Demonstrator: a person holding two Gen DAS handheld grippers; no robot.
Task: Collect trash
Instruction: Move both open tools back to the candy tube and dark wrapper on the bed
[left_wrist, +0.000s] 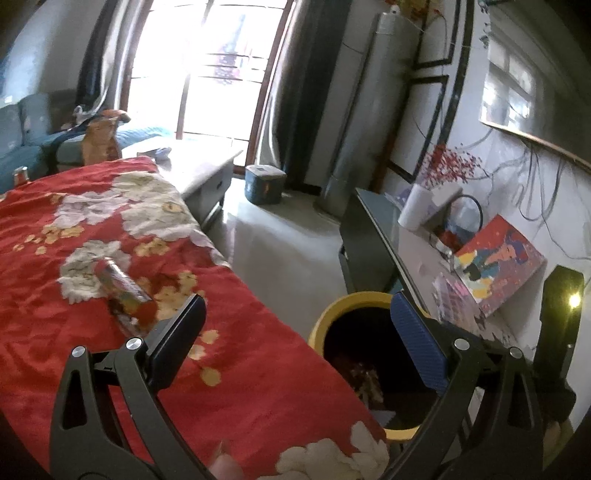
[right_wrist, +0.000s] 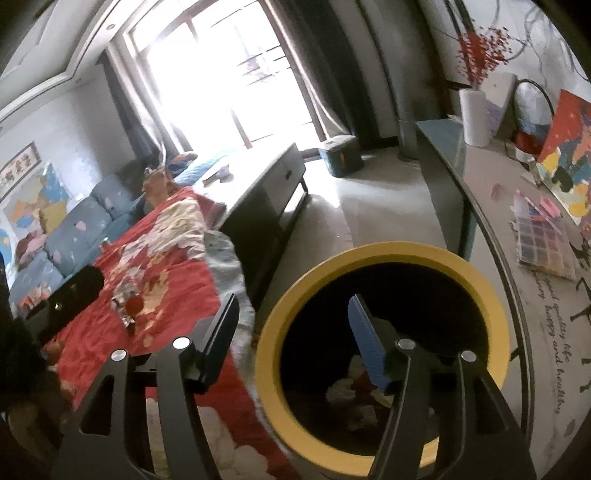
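The crumpled shiny foil wrapper (left_wrist: 122, 291) lies mid-spread on the red floral cloth (left_wrist: 229, 369), away from its edges. The round yellow-rimmed bin (right_wrist: 373, 254) stands just beside the cloth's edge, handy for drops. Left gripper (left_wrist: 299, 332) and right gripper (right_wrist: 291, 332) hang spread and empty, likely between pieces

Glossy red floral cloth (left_wrist: 229, 354), crinkled shiny foil wrapper (left_wrist: 122, 291), smooth yellow-rimmed plastic bin (right_wrist: 266, 354), ribbed blue fingers (left_wrist: 417, 343).
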